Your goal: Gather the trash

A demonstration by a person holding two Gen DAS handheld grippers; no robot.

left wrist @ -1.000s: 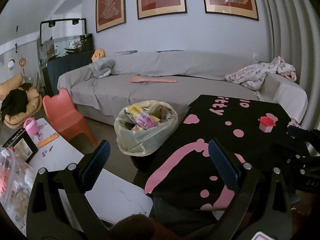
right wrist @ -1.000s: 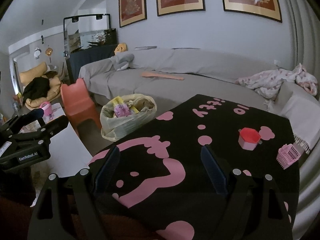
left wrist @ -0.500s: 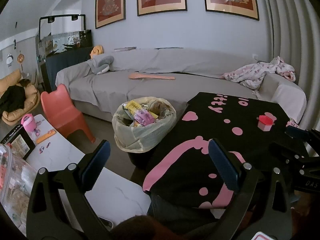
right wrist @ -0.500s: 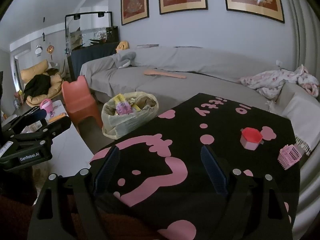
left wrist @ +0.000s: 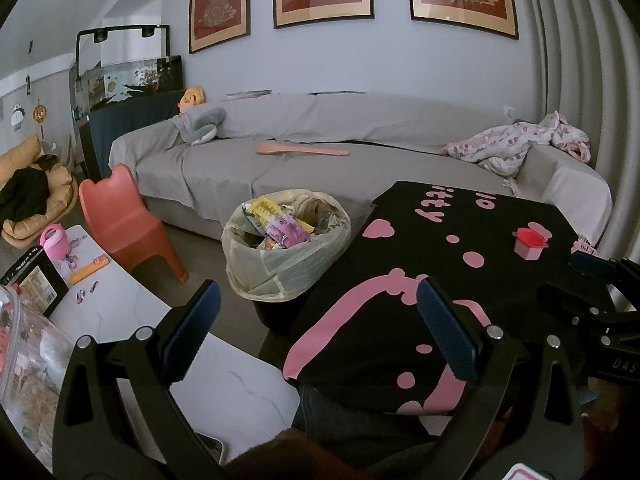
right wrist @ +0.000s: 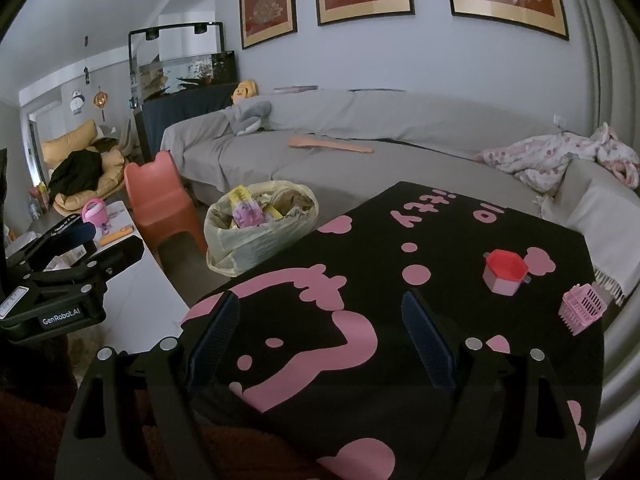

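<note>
Both tools, left tool (left wrist: 316,320) and right tool (right wrist: 320,334), were spread wide and empty above the tabletop (right wrist: 400,360). The full trash bag (right wrist: 256,236) stood on the floor off the tabletop's far-left edge. Recommended: grip the bag's rim, not the wrappers.

**Surfaces and finishes**

Matt black cloth (right wrist: 400,280) with pink print covers the table at centre. The bin liner (left wrist: 280,268), left of centre, is thin, crinkled, translucent plastic. The white tabletop (left wrist: 132,312) at lower left looks like smooth marble, possibly laminate. The sofa cover (left wrist: 320,168) is matt grey fabric.
</note>
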